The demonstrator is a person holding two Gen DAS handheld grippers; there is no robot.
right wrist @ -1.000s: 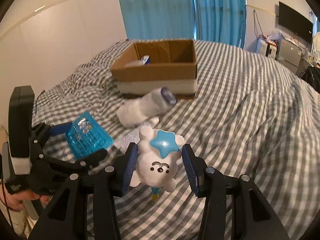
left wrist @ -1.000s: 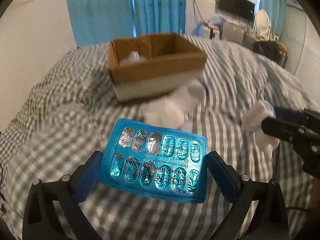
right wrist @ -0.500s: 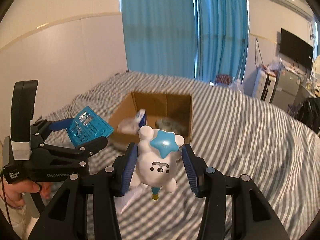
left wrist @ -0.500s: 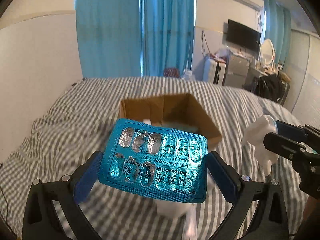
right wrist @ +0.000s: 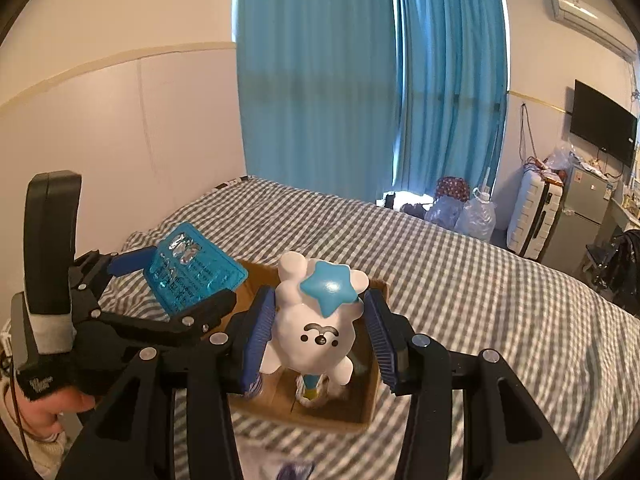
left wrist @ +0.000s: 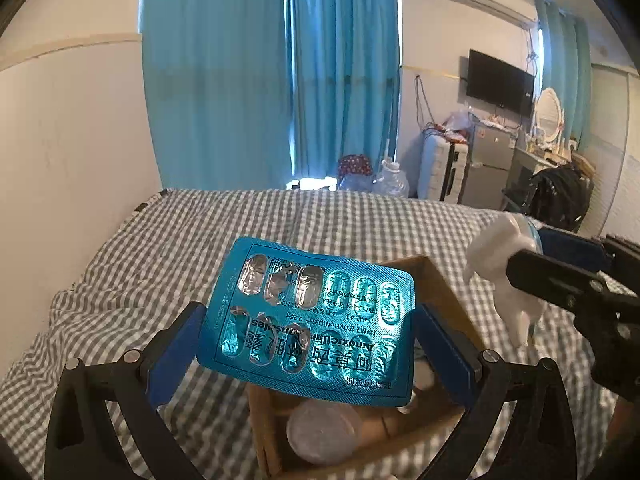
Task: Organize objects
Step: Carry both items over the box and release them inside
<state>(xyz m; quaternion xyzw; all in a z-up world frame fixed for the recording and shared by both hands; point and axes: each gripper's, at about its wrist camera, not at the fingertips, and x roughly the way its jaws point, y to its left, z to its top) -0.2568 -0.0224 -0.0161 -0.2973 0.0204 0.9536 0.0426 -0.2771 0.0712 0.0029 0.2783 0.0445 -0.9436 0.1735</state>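
Note:
My left gripper (left wrist: pixel 310 344) is shut on a blue blister pack of pills (left wrist: pixel 312 324), held flat above the open cardboard box (left wrist: pixel 444 292). My right gripper (right wrist: pixel 318 330) is shut on a white toy figure with a blue star (right wrist: pixel 316 320), also above the box (right wrist: pixel 372 396). In the right wrist view the left gripper (right wrist: pixel 176 276) with the blister pack (right wrist: pixel 192 272) is at the left. In the left wrist view the toy (left wrist: pixel 500 256) and right gripper are at the right. A white round container (left wrist: pixel 324 432) lies inside the box.
The box rests on a bed with a grey checked cover (right wrist: pixel 460 272). Blue curtains (right wrist: pixel 360 80), water bottles (right wrist: pixel 478 218), a suitcase (right wrist: pixel 532 220) and a wall TV (right wrist: pixel 602 124) stand beyond the bed.
Both grippers have risen and moved forward over the box, each keeping hold of its object. The box now lies directly below them; the white item beside it is out of view.

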